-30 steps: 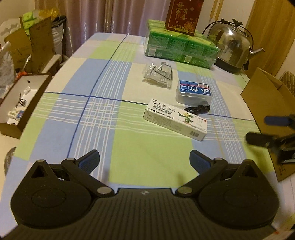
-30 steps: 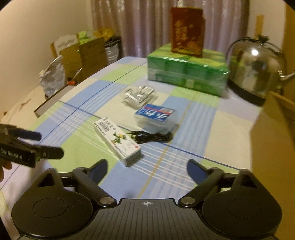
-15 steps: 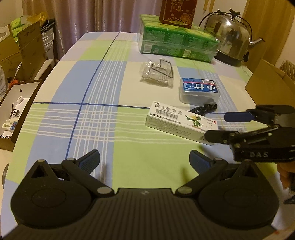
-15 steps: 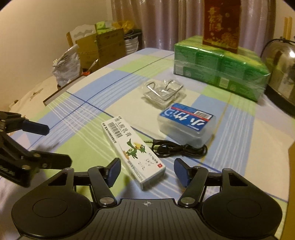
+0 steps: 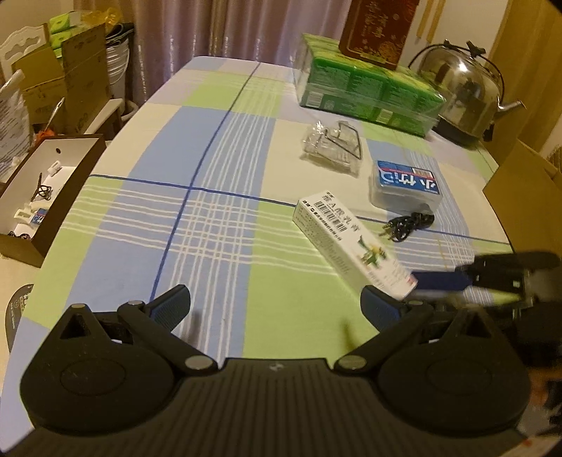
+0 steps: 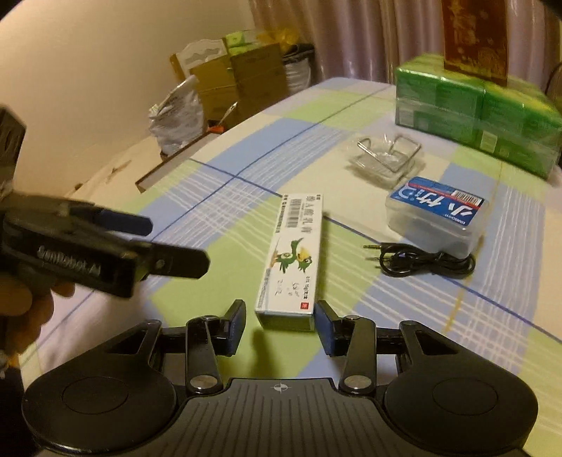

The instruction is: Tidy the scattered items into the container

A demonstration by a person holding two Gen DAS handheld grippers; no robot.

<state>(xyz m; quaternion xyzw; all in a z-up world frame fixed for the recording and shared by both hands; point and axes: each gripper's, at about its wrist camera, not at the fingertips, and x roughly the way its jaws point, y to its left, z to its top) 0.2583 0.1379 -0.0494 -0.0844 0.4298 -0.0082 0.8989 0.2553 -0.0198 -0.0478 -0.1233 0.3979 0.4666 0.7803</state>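
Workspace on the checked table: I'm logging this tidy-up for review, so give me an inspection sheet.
Surface: checked tablecloth, green, blue and cream.
Job's things: white ointment box lying flat; clear case with blue label; clear bag of wire clips; brown cardboard box at the table's right edge.
Clutter: green wrapped packs with a red box on top; steel kettle.
Grippers: right tool closing, the ointment box's near end between its pads, small gaps visible; left tool open, empty.
Cables: coiled black audio cable beside the clear case.
Surroundings: open box of small parts left of the table; cardboard cartons; curtains.
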